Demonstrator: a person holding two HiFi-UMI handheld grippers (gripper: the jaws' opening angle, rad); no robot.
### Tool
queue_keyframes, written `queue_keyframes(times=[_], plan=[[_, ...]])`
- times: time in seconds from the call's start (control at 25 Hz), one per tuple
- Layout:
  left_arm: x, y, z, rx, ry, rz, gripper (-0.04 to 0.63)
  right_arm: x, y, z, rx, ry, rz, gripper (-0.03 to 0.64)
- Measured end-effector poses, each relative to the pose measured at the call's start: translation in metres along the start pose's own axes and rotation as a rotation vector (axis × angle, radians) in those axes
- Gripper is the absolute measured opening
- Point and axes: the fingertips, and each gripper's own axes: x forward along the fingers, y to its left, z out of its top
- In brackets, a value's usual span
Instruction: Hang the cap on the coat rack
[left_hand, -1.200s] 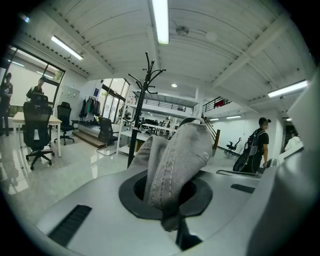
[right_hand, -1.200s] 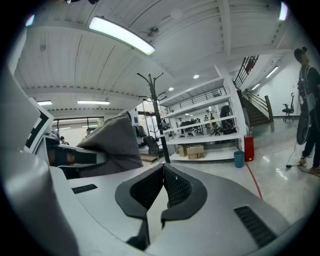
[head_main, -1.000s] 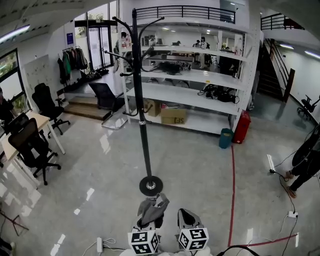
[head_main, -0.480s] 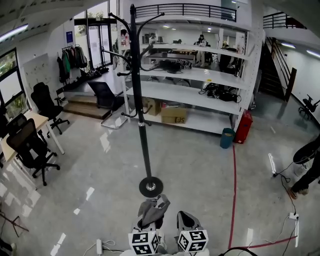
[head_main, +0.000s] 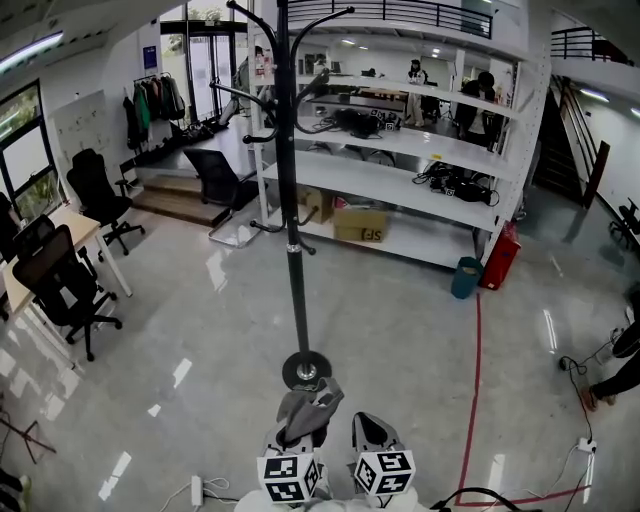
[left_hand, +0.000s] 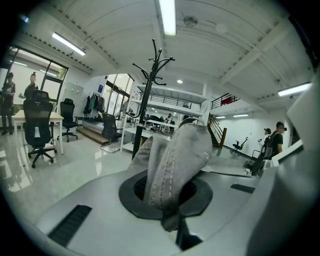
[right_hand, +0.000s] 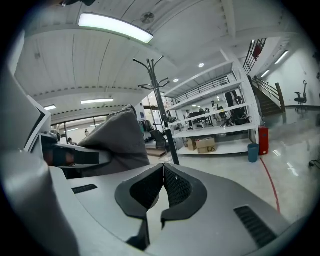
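Grey cap crumpled, bunched upright.
Just short of black coat rack, upright on round base.

A polished pale grey floor reflects the ceiling lights, with a thin red line running from near to far on the right. Far across stands a long white shelving unit; cardboard boxes sit on its lowest shelf, and a teal bin stands at its right end. At left, black office chairs stand by a pale desk below a window. Far left, garments hang on a clothes rail beside glass doors. A dark staircase rises at far right. A strip light glows overhead.
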Motion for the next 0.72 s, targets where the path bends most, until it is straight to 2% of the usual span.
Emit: queue_keyframes(times=[0.72], plan=[[0.087, 0.048, 0.056, -0.001, -0.041, 0.023, 0.014, 0.113, 0.005, 0.051, -0.063, -0.037, 0.063, 0.011]])
